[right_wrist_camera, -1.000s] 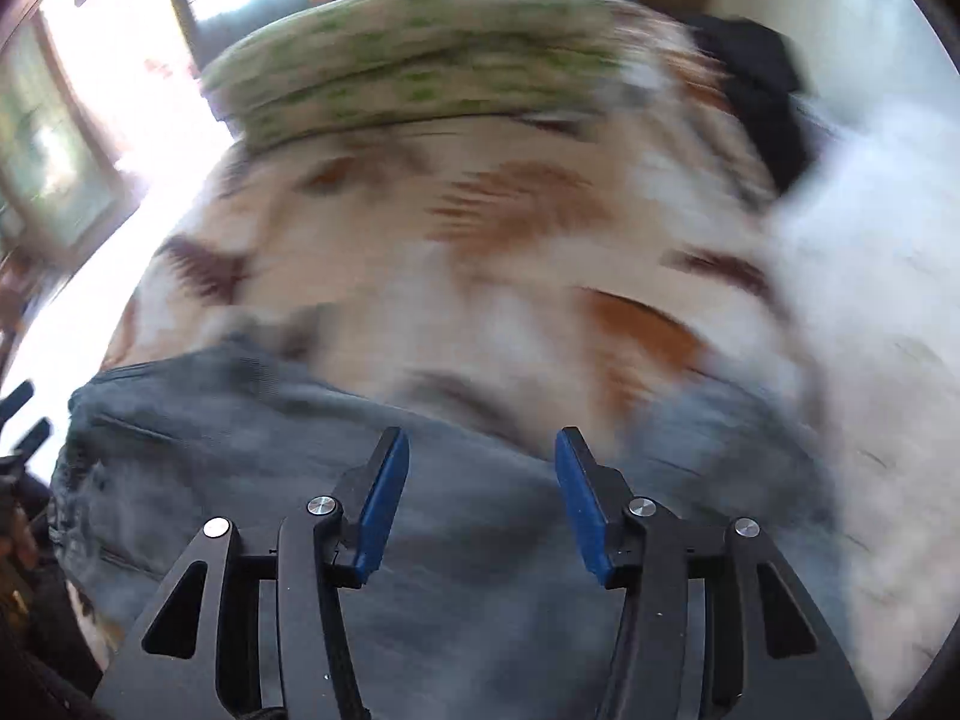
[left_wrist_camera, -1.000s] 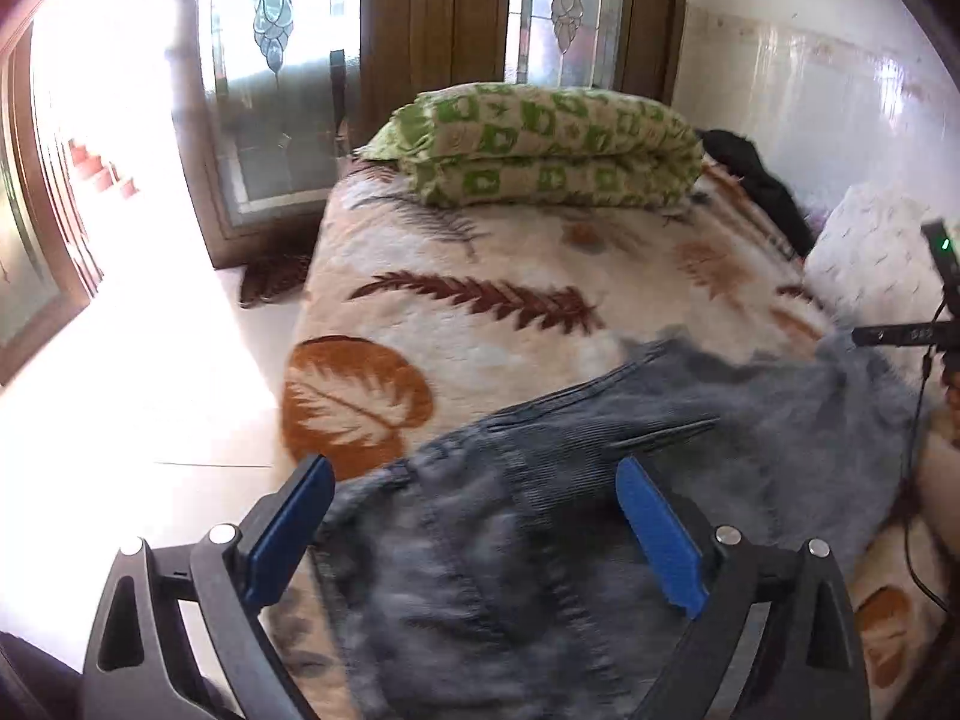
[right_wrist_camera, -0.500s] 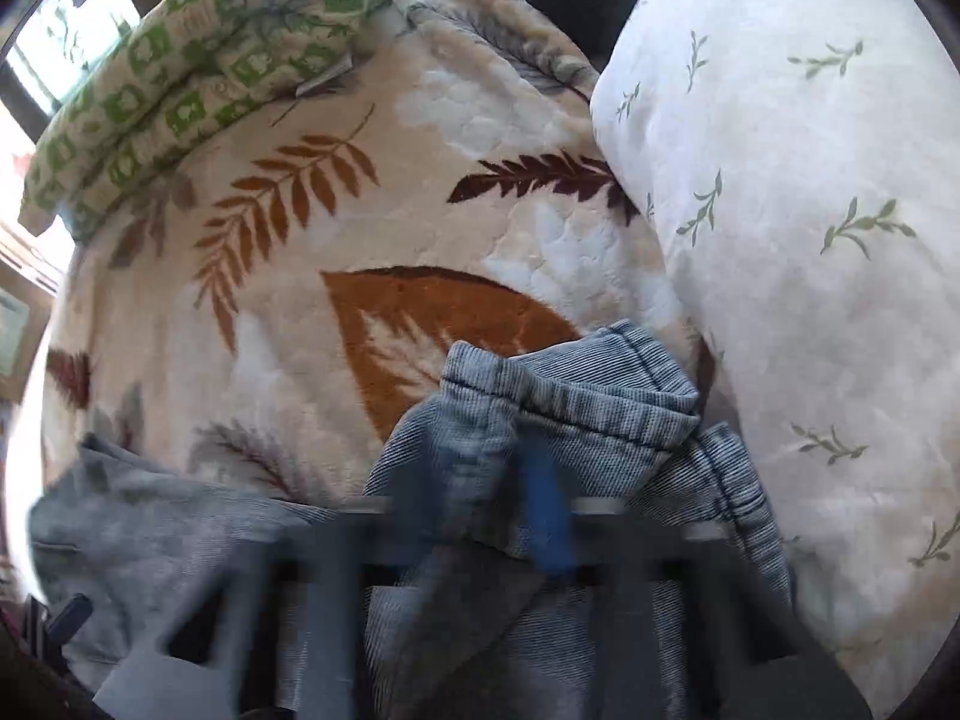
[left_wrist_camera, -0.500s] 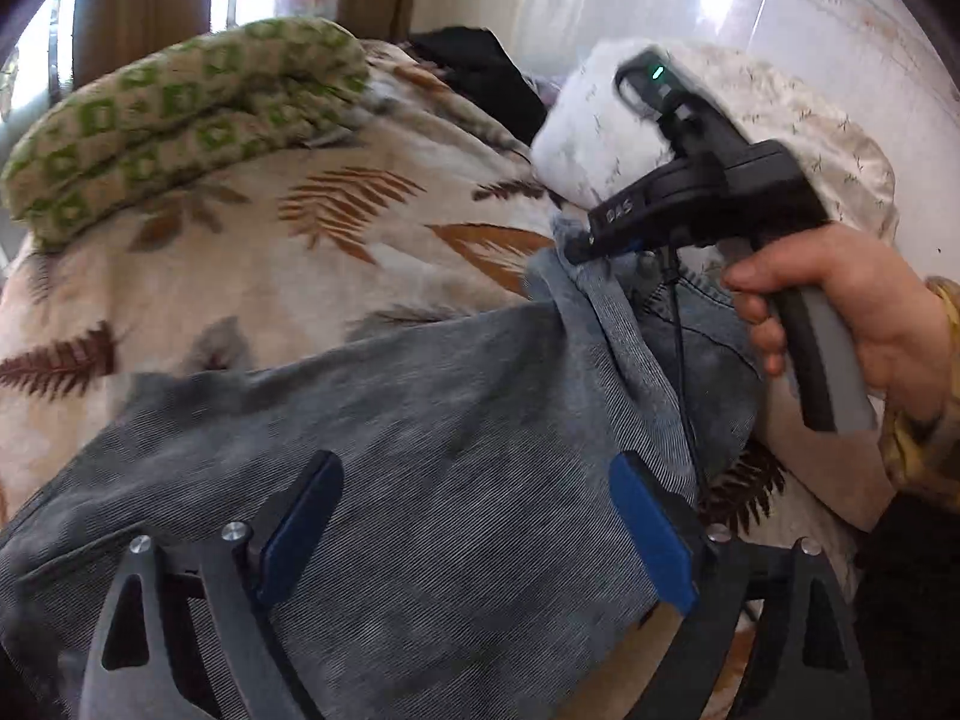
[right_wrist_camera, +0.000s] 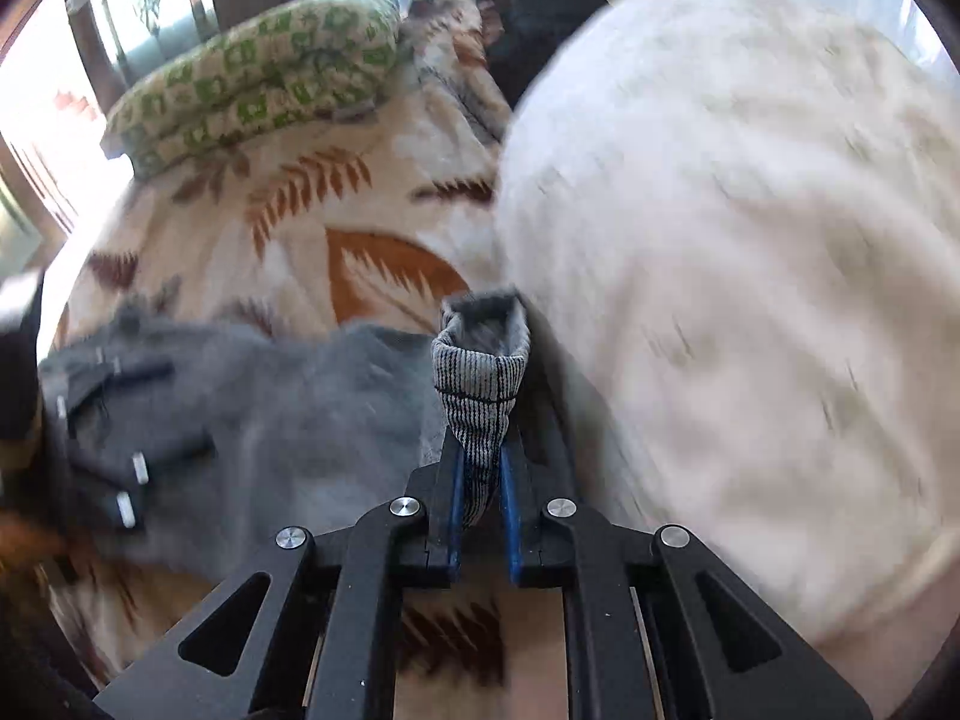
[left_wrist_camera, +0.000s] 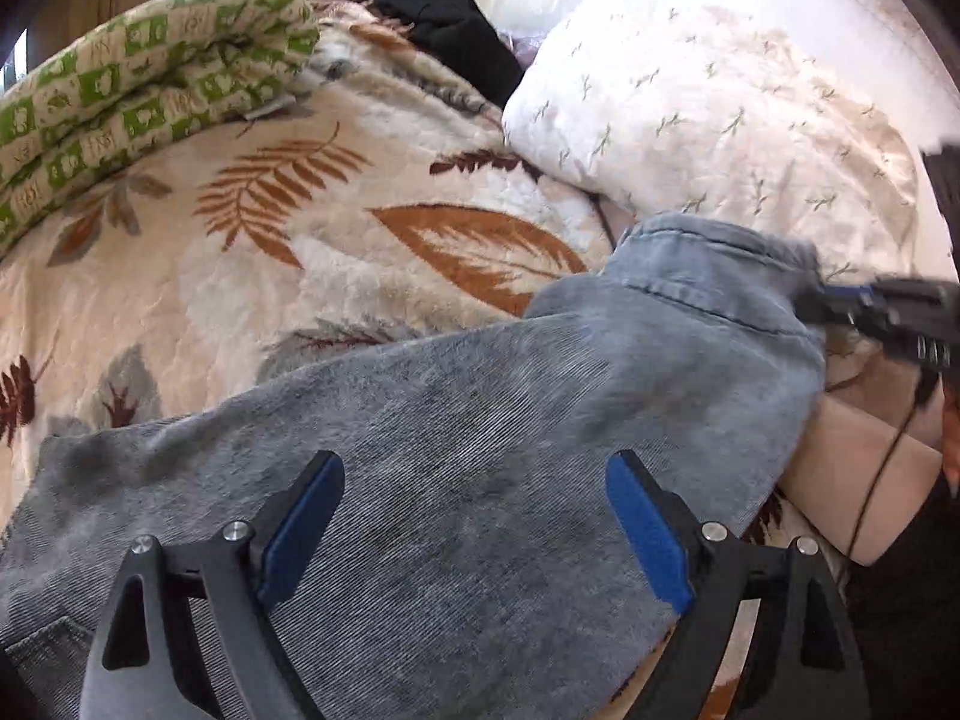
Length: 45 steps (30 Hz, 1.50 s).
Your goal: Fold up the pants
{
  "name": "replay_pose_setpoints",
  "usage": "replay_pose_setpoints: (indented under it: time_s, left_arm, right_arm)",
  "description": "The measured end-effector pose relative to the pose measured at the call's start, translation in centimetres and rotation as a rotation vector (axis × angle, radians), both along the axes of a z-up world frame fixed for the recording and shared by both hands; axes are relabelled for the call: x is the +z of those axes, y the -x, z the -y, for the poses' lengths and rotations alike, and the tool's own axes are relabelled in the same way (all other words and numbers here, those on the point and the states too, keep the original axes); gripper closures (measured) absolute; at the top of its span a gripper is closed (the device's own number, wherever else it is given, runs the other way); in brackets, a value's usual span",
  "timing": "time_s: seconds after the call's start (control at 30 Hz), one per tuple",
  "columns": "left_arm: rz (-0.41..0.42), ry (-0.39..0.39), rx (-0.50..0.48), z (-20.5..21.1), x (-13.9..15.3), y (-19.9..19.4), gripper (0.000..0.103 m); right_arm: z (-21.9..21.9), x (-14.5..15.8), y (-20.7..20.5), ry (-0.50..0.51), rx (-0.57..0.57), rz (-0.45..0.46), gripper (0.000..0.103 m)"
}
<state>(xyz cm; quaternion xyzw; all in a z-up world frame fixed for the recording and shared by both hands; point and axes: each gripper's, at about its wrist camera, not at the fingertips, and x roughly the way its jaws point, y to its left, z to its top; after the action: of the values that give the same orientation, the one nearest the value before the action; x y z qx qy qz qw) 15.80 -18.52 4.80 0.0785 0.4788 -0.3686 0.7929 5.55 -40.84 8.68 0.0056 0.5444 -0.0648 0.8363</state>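
Grey-blue denim pants (left_wrist_camera: 480,450) lie across a leaf-patterned blanket (left_wrist_camera: 288,252) on a bed. My left gripper (left_wrist_camera: 474,516) is open, its blue pads hovering just over the middle of the pants. My right gripper (right_wrist_camera: 480,480) is shut on the hem of a pant leg (right_wrist_camera: 480,372), which stands up between its blue pads. In the left wrist view the right gripper (left_wrist_camera: 840,306) holds the hem at the far right, beside the white pillow. The left gripper (right_wrist_camera: 102,432) shows blurred at the left of the right wrist view.
A white pillow with small green sprigs (left_wrist_camera: 720,120) lies right of the pants, close to the held hem. A folded green-and-cream quilt (left_wrist_camera: 150,90) lies at the far end of the bed. A black garment (left_wrist_camera: 456,36) sits behind the pillow. Windows stand beyond.
My right gripper has shut on the pant-leg hem and pulled it right, toward the white pillow. My left gripper swung right over the pants and stays open.
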Motion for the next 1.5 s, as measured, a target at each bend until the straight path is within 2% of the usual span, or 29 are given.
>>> replay_pose_setpoints:
  time_s: [0.1, 0.17, 0.2, 0.27, 0.33, 0.4, 0.43, 0.5, 0.57, 0.63, 0.77, 0.8, 0.93, 1.03, 1.07, 1.1, 1.13, 1.17, 1.23, 1.27, 1.33, 1.5]
  left_arm:
    - [0.005, -0.075, -0.017, 1.4, -1.5, 0.5, 0.014]
    - [0.034, -0.073, -0.027, 1.7, -1.2, 1.3, 0.015]
    - [0.042, -0.056, -0.03, 1.7, -0.8, 1.7, 0.015]
    - [0.058, -0.031, -0.03, 1.9, 0.0, 2.0, 0.015]
    - [0.051, -0.039, -0.042, 2.6, 0.1, 2.0, 0.015]
    - [-0.004, -0.111, -0.066, 4.0, -1.7, 1.6, 0.014]
    - [-0.028, -0.183, -0.085, 4.7, -3.2, 1.7, 0.015]
    - [0.081, -0.223, -0.13, 5.3, -3.2, 3.4, 0.014]
    - [0.059, -0.203, -0.144, 4.6, -2.7, 3.9, 0.014]
    - [0.056, -0.165, -0.13, 2.5, -1.4, 4.4, 0.015]
    - [0.066, -0.144, -0.07, -4.0, 0.4, 5.2, 0.015]
    - [0.066, -0.147, -0.05, -5.5, 0.4, 5.3, 0.015]
    - [0.064, -0.179, 0.078, -11.5, -0.2, 4.4, 0.015]
    - [0.027, -0.182, 0.124, -13.4, -1.9, 3.9, 0.015]
    - [0.034, -0.196, 0.119, -13.3, -2.4, 4.0, 0.015]
    - [0.056, -0.217, 0.11, -13.0, -2.7, 4.3, 0.015]
    - [0.076, -0.241, 0.102, -12.5, -2.7, 4.6, 0.015]
    - [0.079, -0.257, 0.096, -12.2, -2.7, 4.7, 0.015]
    - [0.061, -0.246, 0.087, -11.8, -2.2, 4.5, 0.015]
    - [0.05, -0.225, 0.085, -11.7, -1.8, 4.1, 0.015]
    - [0.048, -0.174, 0.078, -11.0, -0.8, 3.8, 0.015]
    - [0.075, -0.108, 0.029, -7.1, 0.8, 3.4, 0.015]
  right_arm:
    - [0.7, -2.4, 0.6, 0.023, -0.004, -0.036, 0.091]
    - [0.8, -2.8, 0.6, 0.017, -0.004, -0.039, 0.089]
    - [0.7, -2.5, 0.6, 0.023, 0.0, -0.032, 0.088]
    - [0.4, -1.5, 0.9, 0.019, 0.002, -0.006, 0.079]
    - [0.2, -0.7, 1.2, 0.038, 0.005, 0.02, 0.078]
    - [-0.1, -0.4, 1.4, 0.08, 0.017, 0.028, 0.077]
    - [-0.2, -0.4, 1.4, 0.092, 0.02, 0.031, 0.077]
    - [-0.3, 0.5, 1.5, 0.11, 0.021, 0.075, 0.077]
    - [-0.7, 1.9, 1.7, 0.105, 0.042, 0.143, 0.077]
    - [-0.9, 2.4, 1.7, 0.058, 0.053, 0.152, 0.074]
    - [-2.1, 0.4, 1.8, -0.162, 0.073, 0.069, 0.071]
    - [-2.5, -0.8, 1.8, -0.246, 0.06, 0.032, 0.07]
    - [-4.0, -4.4, 2.7, -0.437, -0.042, -0.028, 0.07]
    - [-4.8, -5.7, 3.3, -0.563, -0.106, 0.027, 0.068]
    - [-5.2, -6.0, 3.4, -0.568, -0.107, 0.04, 0.069]
    - [-5.8, -6.6, 3.3, -0.524, -0.101, 0.036, 0.069]
    - [-6.1, -7.7, 3.2, -0.463, -0.102, -0.009, 0.071]
    - [-5.7, -8.9, 3.2, -0.454, -0.124, -0.064, 0.079]
    - [-4.4, -8.8, 3.5, -0.488, -0.174, -0.06, 0.088]
    - [-3.8, -8.4, 3.5, -0.51, -0.199, -0.067, 0.081]
    - [-2.7, -6.8, 4.0, -0.535, -0.247, -0.011, 0.076]
    - [-0.5, -2.9, 4.3, -0.465, -0.333, 0.133, 0.061]
